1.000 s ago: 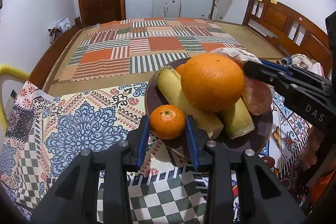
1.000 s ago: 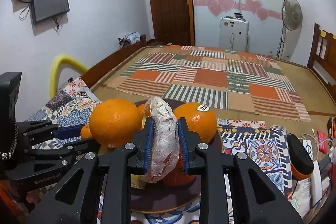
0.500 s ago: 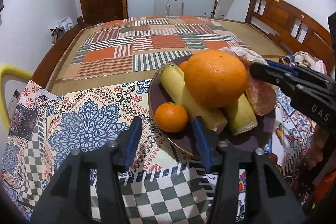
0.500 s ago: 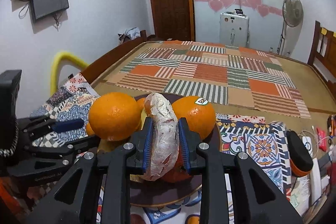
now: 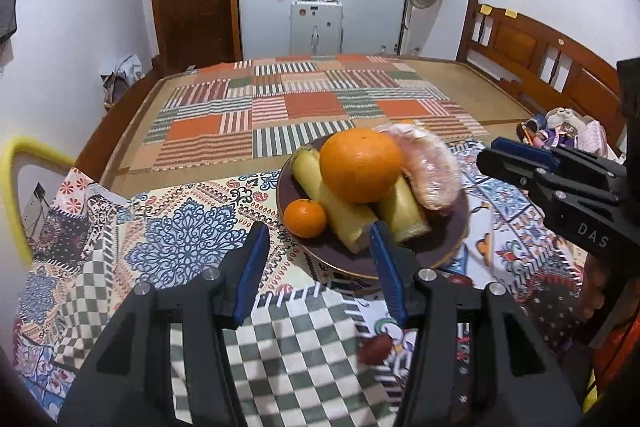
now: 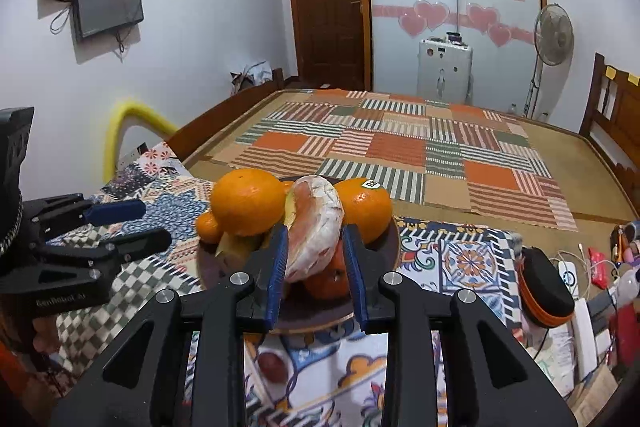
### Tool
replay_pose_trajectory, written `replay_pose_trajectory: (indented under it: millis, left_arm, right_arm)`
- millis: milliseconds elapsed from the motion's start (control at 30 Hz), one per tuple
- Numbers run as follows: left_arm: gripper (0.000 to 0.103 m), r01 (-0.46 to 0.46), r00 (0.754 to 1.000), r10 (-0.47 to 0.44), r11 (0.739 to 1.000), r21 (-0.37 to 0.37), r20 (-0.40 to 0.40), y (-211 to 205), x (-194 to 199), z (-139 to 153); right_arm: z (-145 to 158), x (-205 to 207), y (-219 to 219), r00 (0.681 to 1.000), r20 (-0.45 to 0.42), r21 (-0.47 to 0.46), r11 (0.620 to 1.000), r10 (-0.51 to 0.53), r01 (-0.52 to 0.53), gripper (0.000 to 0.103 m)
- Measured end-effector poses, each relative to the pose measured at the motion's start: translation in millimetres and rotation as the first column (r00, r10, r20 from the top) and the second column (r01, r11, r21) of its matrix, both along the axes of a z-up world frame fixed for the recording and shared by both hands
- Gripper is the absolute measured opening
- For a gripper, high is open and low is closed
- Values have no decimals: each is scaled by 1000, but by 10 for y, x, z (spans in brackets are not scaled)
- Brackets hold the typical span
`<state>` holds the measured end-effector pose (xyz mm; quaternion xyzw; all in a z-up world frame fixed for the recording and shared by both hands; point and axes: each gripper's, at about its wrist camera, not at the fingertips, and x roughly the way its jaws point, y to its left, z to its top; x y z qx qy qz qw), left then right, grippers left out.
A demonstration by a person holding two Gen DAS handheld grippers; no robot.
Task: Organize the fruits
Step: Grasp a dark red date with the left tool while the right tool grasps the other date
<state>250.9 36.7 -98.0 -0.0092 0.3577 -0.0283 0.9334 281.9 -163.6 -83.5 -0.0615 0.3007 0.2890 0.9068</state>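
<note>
Left gripper (image 5: 316, 251) spread and empty just short of the plate (image 5: 452, 243), small mandarin (image 5: 305, 218) on its near rim, right view alone showing right gripper (image 6: 314, 247) jaws just loosened, flanking the wrapped fruit (image 6: 316, 227), stickered orange (image 6: 366, 207) behind, patterned tablecloth (image 5: 180, 235), bed (image 5: 304, 107) beyond

Each camera rides behind its own tongs, looking forward and down across the patterned table toward the bed and far door. The left view sits close to the plate (image 5: 452, 247) from its left; the right view is close from its right. Both share the plate and big orange (image 5: 360, 165).
</note>
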Motion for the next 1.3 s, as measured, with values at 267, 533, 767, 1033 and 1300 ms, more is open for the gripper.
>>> replay_pose_trajectory:
  millis: [267,533,767,1033,1300]
  left_arm:
    - [53,7,1000,-8,1000,4,10,-88,-329,132]
    - [53,19,999,-19,1000,-2,-29,-161,-516,-30]
    - [53,29,996,-31,999,-18,-87,-204,-509,-287]
    - [53,43,988,-49,998,-38,-150,-215,-398,-587]
    - [42,70,984,-75,997,-41,-159,-258,-318,-713]
  right_arm:
    - [106,-311,-137,999,33,5,1000,16,-17,33]
    - [-43,-502,-211,999,24,-29,999,33,-32,38]
    - [-346,-541,-173,998,-31,-79,995,54,-57,38]
    - [-665,-438,-63,992,-95,-118,989,78,-89,38]
    - [-798,-299,71,984,-145,-127,985,102,-121,38]
